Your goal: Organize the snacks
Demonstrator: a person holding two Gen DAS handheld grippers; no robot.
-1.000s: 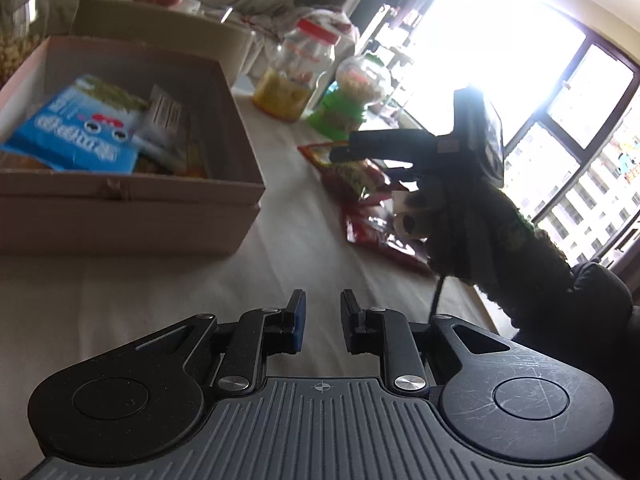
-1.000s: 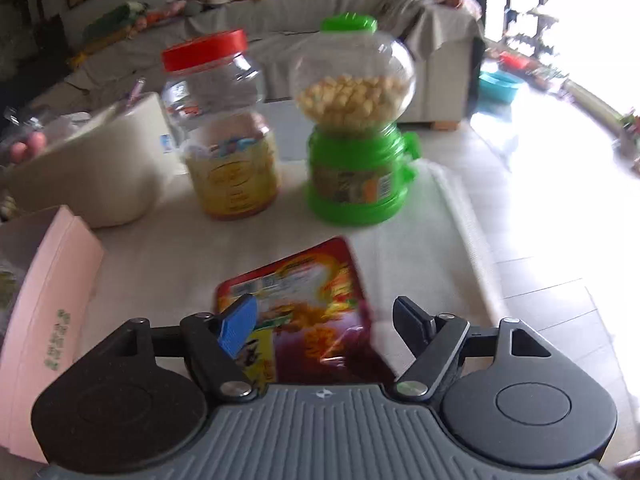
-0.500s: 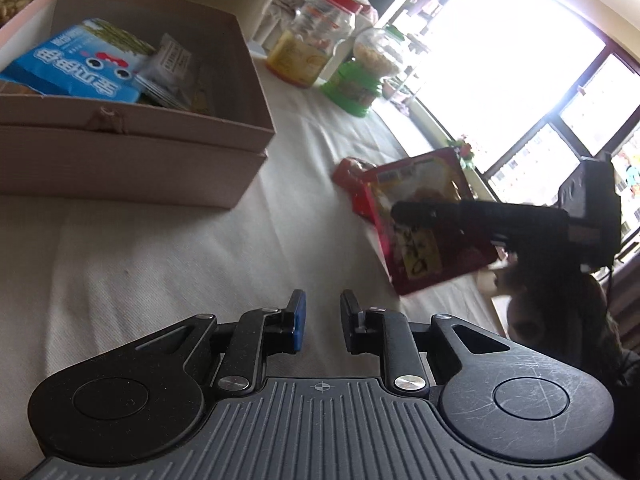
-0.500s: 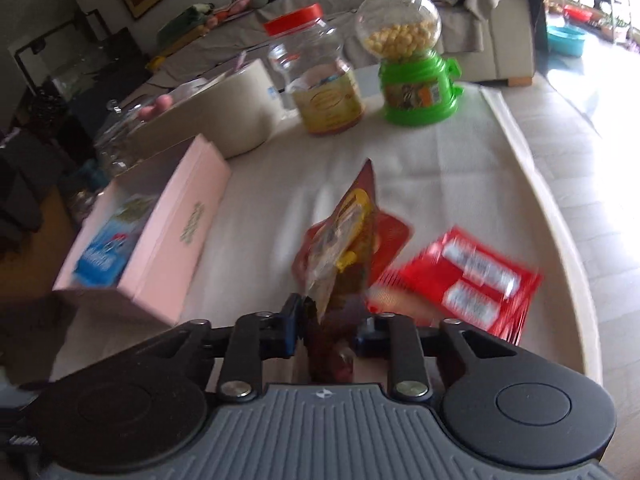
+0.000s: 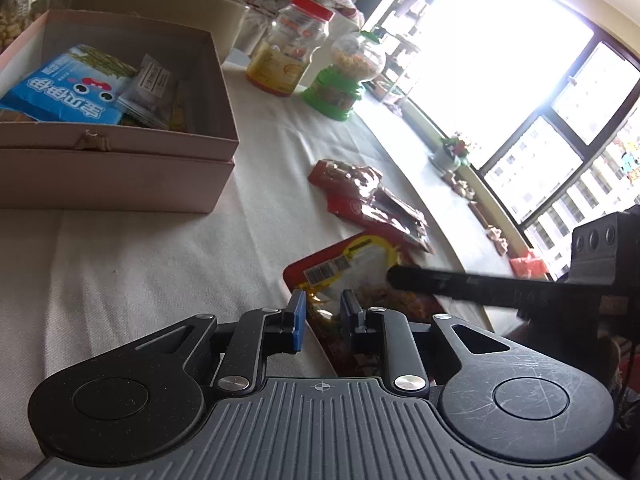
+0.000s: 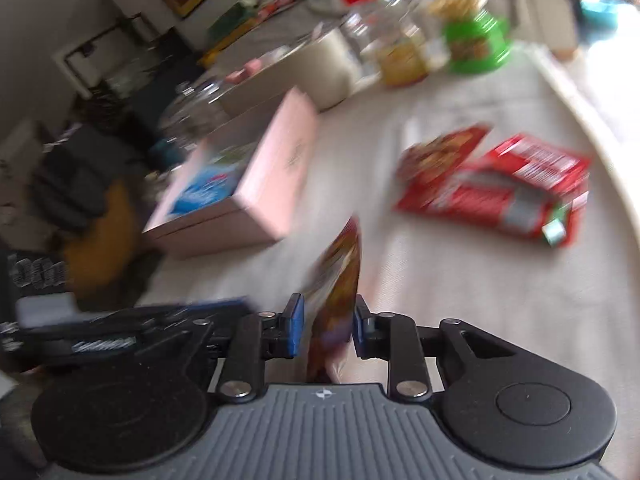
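Snack packet [image 6: 336,304] carried nearer pink box [image 6: 276,184]; right tongs [image 6: 326,328] clamped on it.

right gripper [image 6: 327,330] is clamped on a red snack packet [image 6: 338,280], held edge-on between the fingers. left gripper [image 5: 322,318] is held low with its fingers set slightly apart, nothing gripped between them.

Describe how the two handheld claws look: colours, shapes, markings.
The left claw and the right claw match: a grey ribbed body with a small crosshair mark, two round black scuffed housings, black linkage arms with silver pivot screws, and short fingers, the left one faced with a blue pad. No sleeve is clearly visible.
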